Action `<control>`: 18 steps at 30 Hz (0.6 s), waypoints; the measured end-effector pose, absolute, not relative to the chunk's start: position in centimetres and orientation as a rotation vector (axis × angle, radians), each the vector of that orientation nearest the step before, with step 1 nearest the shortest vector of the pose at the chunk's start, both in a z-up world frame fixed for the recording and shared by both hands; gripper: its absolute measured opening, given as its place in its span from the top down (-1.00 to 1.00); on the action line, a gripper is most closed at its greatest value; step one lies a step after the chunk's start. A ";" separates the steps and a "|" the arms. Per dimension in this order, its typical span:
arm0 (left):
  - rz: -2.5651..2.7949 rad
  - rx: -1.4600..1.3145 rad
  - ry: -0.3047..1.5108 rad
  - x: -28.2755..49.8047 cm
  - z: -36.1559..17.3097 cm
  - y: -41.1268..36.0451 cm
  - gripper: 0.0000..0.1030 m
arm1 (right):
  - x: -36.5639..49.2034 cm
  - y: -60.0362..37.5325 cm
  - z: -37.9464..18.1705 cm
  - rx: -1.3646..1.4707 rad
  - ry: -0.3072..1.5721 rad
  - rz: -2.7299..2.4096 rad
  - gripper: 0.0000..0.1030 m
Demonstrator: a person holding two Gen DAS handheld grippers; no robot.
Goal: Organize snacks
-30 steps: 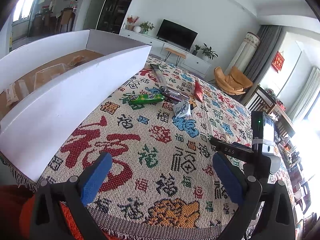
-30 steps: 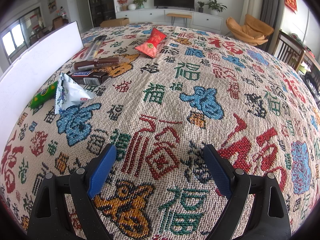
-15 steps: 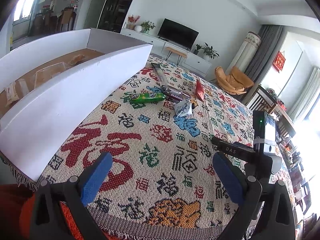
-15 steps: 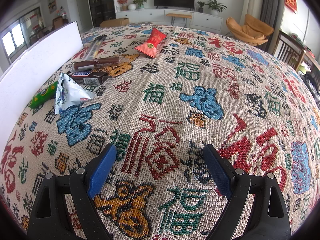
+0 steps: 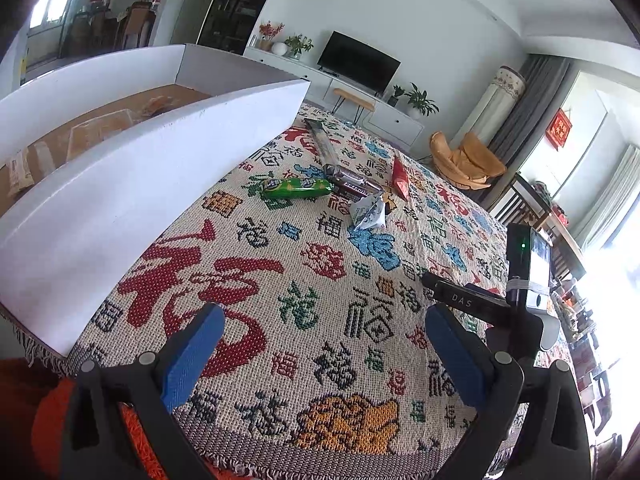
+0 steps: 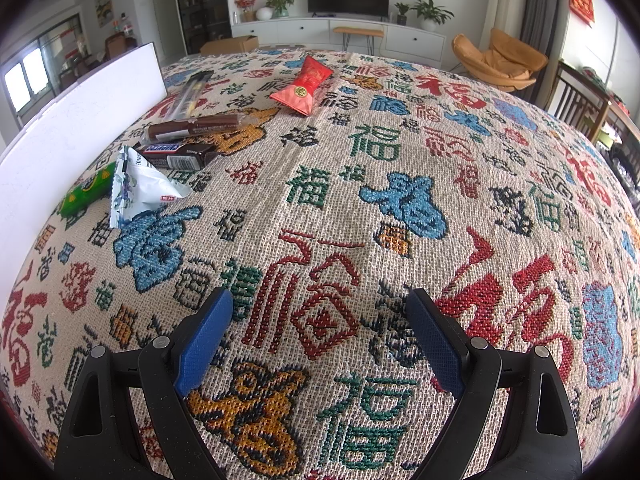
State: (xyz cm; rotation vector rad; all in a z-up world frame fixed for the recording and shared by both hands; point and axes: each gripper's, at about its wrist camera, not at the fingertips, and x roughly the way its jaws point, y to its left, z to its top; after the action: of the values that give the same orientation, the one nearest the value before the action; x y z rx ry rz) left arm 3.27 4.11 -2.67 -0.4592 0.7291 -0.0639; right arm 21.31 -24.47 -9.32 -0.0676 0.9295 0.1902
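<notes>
Woven tablecloth point(image 6: 360, 208) patterned with coloured characters, spread over the whole table. Left gripper point(image 5: 320, 344) wide apart and empty, blue pads point(image 5: 192, 352) hovering over the near edge of the cloth. Right gripper point(image 6: 320, 332) likewise spread wide, gripping nothing, low above the cloth and well apart from the snacks.

White box point(image 5: 132, 176) along the left side of the table, its long wall running away from the camera; brown floor inside with a few clear packets, contents too blurred to name.

Snacks clustered beside the box's far end:
- Green wrapped roll point(image 5: 298, 188), lying flat, long axis running roughly left-right in the left wrist view, nearest the box wall; in the right wrist view only partly seen behind the white pouch.
- White triangular pouch point(image 6: 140, 188), crumpled, point aimed right in the right wrist view, just beside the green roll.
- Snickers bar point(image 6: 176, 154), flat, long axis left-right, touching or just behind the pouch.
- Brown wrapped bar point(image 6: 196, 126) just beyond, roughly parallel to the Snickers bar.
- Long dark stick packet point(image 6: 192, 90), long axis pointing away toward the far table edge.
- Red sachet point(image 6: 302, 86), set apart to the right of the others, long axis angled up and to the right.
</notes>
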 end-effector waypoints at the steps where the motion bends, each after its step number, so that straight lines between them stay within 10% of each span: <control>1: -0.064 -0.470 0.737 3.4 -2.9 4.2 -0.94 | 21.3 -24.5 -9.3 -0.068 0.930 0.190 -0.76; 18: -0.003 -0.190 1.024 12.3 -7.3 0.7 -0.94 | 21.3 -24.5 -9.3 -0.067 0.930 0.190 -0.76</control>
State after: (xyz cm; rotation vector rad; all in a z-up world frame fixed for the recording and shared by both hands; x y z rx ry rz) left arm 12.30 0.71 -7.26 -0.1896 1.0239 -0.0025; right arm 21.31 -24.47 -9.29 -0.0673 0.9298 0.1904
